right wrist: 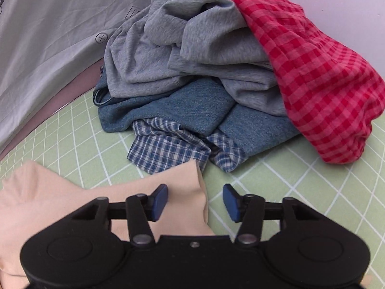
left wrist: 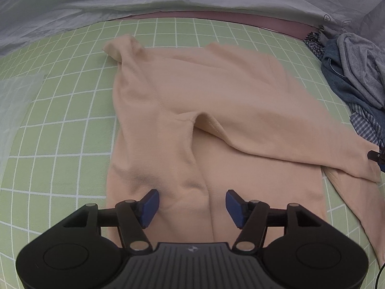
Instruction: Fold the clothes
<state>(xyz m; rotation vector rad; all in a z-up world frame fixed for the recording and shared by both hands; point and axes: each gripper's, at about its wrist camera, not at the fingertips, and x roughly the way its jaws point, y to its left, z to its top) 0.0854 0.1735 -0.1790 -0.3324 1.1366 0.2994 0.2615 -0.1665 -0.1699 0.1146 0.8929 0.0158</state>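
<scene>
A peach-coloured soft knit garment (left wrist: 192, 110) lies spread on the light green grid-patterned mat (left wrist: 60, 120), one sleeve folded diagonally across its body. The left gripper (left wrist: 192, 206) hovers over the garment's near portion, blue-padded jaws wide apart, gripping nothing. The right gripper (right wrist: 195, 201) sits over the garment's sleeve end (right wrist: 182, 187), jaws wide, the cuff edge lying between them unclamped. Beyond that cuff, on the same mat, rests a heap: blue-and-white plaid shirt (right wrist: 166, 147), blue denim piece (right wrist: 192, 106), grey fleece garment (right wrist: 192, 48), red checked cloth (right wrist: 320, 72).
</scene>
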